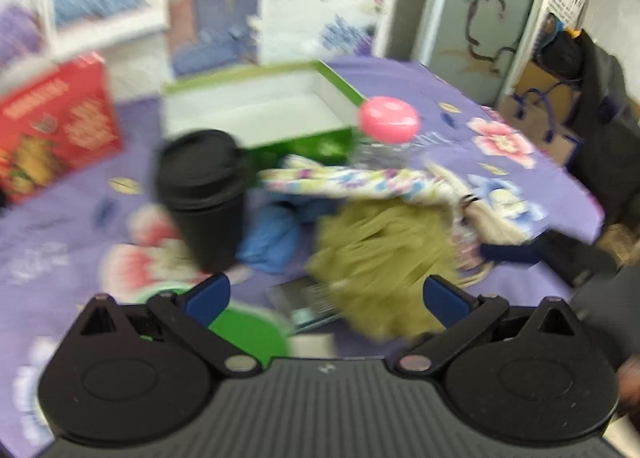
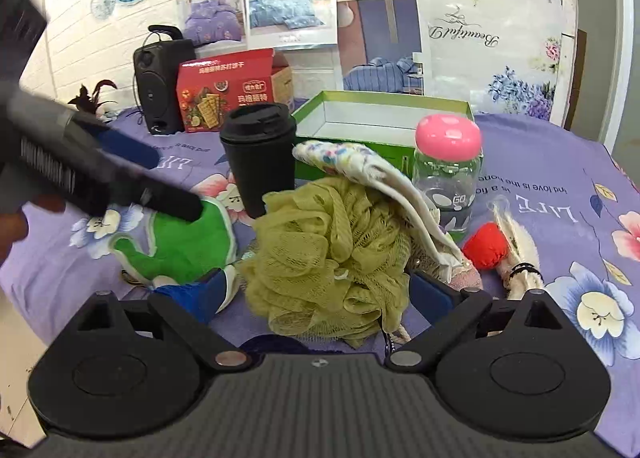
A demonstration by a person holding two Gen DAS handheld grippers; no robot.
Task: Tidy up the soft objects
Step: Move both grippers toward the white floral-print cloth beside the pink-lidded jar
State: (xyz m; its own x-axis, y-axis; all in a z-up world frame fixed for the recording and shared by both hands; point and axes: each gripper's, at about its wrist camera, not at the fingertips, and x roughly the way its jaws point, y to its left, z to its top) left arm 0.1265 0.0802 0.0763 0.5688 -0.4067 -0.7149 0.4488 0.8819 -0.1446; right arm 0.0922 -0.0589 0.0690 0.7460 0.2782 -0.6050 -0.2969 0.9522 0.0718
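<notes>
Straddling ruffled olive mesh pouf (image 2: pixel 326 254), right tongs (image 2: pixel 326 294) agape

— What do the two handheld grippers look like?
— The left gripper (image 1: pixel 327 294) and right gripper (image 2: pixel 320 292) both have ribbed black plastic bodies, round side housings, silver pivot screws and blue finger pads (image 1: pixel 208 296).

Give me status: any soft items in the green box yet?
Done: nothing; the green box looks empty. In hand: right gripper is open around the olive mesh pouf, not clamped; left gripper is open, image blurred. Left: pouf, green plush, floral cloth and red soft ball all lie on the purple sheet.
</notes>
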